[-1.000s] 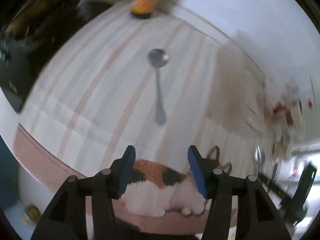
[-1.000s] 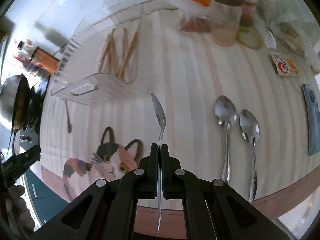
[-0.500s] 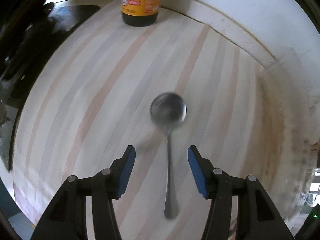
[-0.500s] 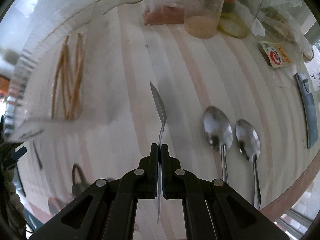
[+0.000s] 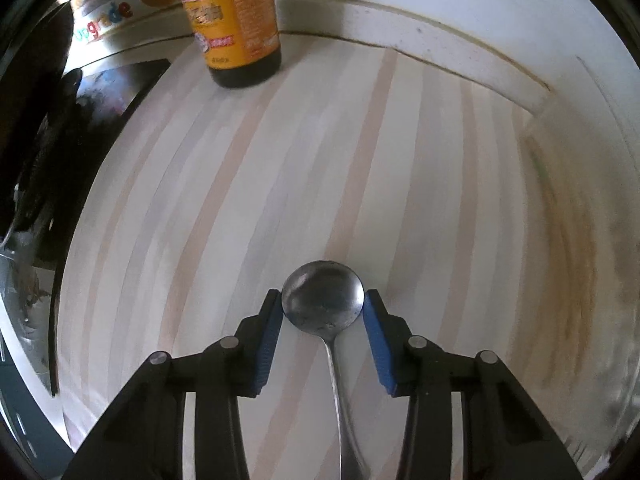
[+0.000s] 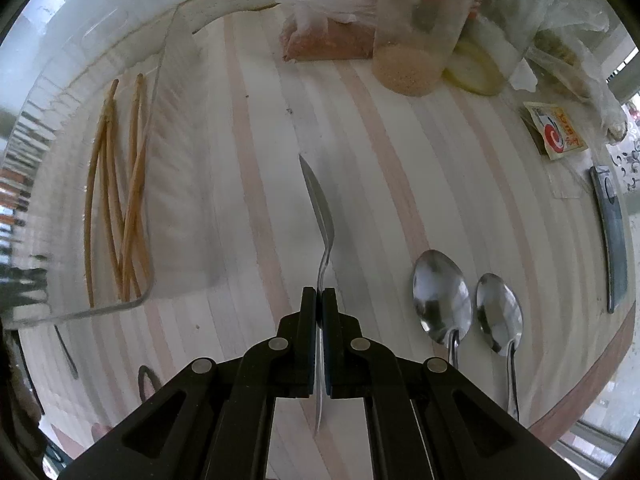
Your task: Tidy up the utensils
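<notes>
Striped surface lies open ahead of my left claw, spread around a spoon bowl; my right claw pinches a spoon.

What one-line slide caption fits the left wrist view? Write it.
Left gripper fingers bracket a spoon bowl on the striped tablecloth.

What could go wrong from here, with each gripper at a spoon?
1. The left gripper straddles the round bowl of a spoon, not its handle; closing on that curved rim could let it squirt out or tip.
2. The right gripper pinches its held spoon edge-on by the thin handle, so it may pivot or slip when lowered.
3. Two loose spoons lie near the table edge and could be knocked off.
</notes>
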